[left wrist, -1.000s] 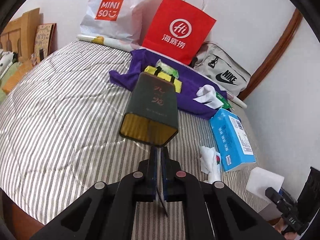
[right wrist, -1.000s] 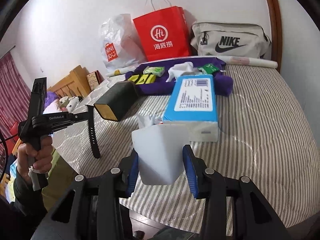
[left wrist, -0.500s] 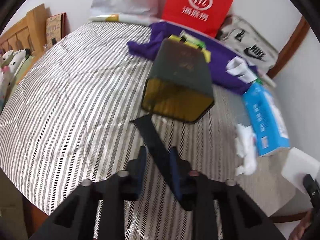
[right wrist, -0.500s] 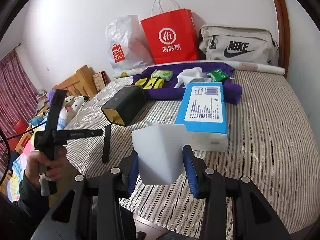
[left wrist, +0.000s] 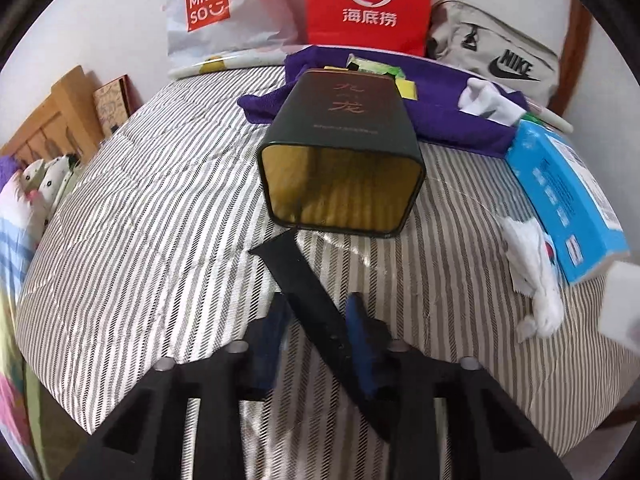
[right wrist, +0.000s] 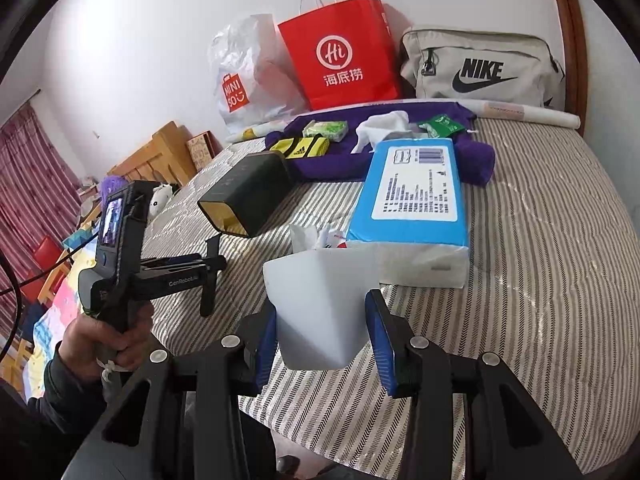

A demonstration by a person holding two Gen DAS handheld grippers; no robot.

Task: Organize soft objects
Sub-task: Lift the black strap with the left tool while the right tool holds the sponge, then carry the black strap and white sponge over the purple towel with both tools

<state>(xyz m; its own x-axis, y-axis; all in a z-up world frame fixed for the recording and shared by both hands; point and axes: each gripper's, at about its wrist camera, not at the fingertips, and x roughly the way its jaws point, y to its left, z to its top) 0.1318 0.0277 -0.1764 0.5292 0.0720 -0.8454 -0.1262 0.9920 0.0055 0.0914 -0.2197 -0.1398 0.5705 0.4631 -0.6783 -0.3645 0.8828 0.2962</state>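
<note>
On the striped bed [left wrist: 140, 220] one dark tin [left wrist: 344, 128] was laid on its side, its mouth turned toward the left gripper [left wrist: 317, 304], the nearer one; one black strap [left wrist: 296, 276] was laid slantwise between those narrowly parted fingers, seemingly unpinched, its far end just short of the mouth; one white block [right wrist: 320, 292] was clamped in the right gripper [right wrist: 322, 306].

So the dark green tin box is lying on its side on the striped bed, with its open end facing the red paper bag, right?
Not quite. The dark green tin box does lie on its side on the striped bed, but its open end faces away from the red paper bag, toward the left gripper. The left wrist view shows its gold inside.
</note>
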